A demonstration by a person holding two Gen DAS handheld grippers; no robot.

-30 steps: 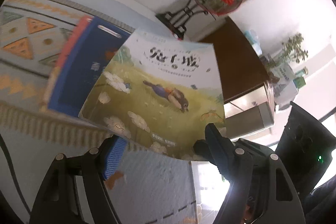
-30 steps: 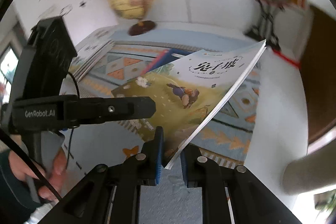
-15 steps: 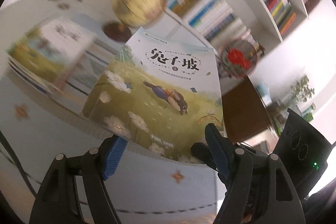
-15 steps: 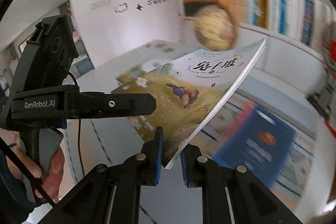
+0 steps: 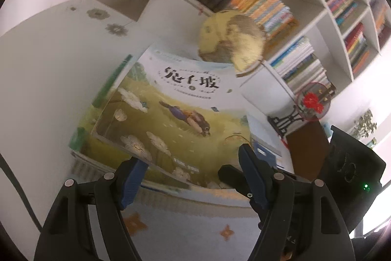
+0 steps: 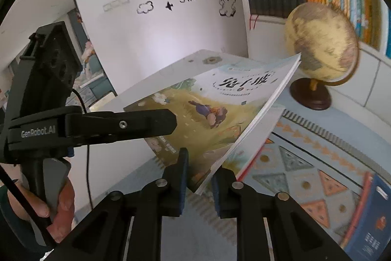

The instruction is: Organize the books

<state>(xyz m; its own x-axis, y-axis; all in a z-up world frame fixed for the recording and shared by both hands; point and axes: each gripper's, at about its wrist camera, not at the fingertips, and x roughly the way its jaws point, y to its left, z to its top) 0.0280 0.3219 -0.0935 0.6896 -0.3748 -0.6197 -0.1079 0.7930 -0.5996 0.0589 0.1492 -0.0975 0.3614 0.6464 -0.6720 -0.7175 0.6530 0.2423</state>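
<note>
My left hand-held gripper (image 5: 190, 163) is spread wide under the book (image 5: 171, 114), one finger at each side of its lower edge as a support; I can't tell whether the pads touch it. The book hangs tilted in the air just above a stack (image 5: 97, 99) with a matching cover on the bench (image 5: 44, 60), so I judge it belongs there. It is a thin paperback, a running rabbit on a yellow-green meadow under a black title. My right hand-held gripper (image 6: 199, 177), its jaws just eased slightly, pinches the book's near corner.
</note>
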